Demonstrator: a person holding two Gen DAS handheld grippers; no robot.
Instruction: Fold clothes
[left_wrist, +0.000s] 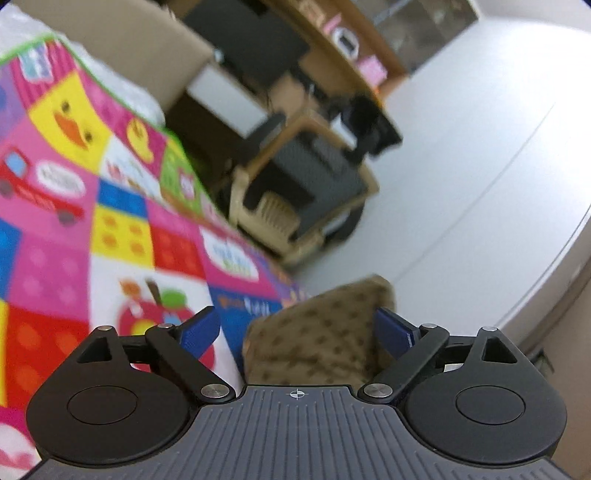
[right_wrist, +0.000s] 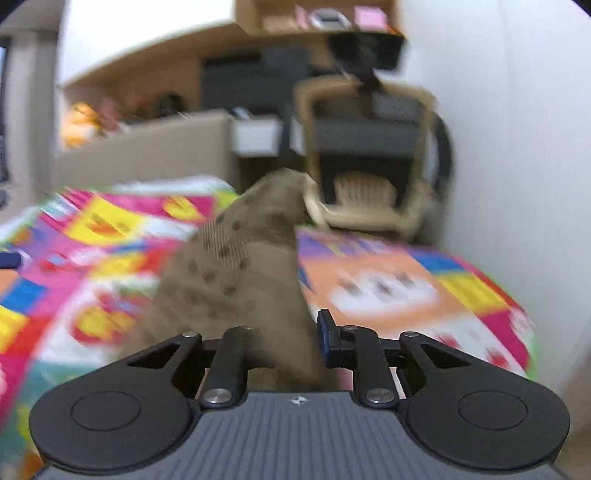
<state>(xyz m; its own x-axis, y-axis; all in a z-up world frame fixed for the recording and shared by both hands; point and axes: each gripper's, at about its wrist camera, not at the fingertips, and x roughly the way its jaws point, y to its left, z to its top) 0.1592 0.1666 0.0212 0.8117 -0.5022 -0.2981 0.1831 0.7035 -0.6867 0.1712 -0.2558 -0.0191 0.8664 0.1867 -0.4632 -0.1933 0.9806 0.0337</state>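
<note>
— Cloth (right_wrist: 236, 273) (brown, spotted) rises straight ahead of the right gripper (right_wrist: 291, 343), clamped between its fingers over the mat (right_wrist: 406, 288).

— Left gripper (left_wrist: 299, 328)?

— Spread wide, cloth bunched between; bare floor (left_wrist: 480, 147) beyond the mat's edge.

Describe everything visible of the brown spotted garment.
The brown spotted fabric garment is soft tan cloth with darker brown dots and a ribbed patch. It is bunched, not flat, and lifted above the colourful patchwork play mat. The right tongs are shut on one part, and it rises to a peak beyond them. In the left view, cloth fills the left tongs, whose blue fingers stand apart.
</note>
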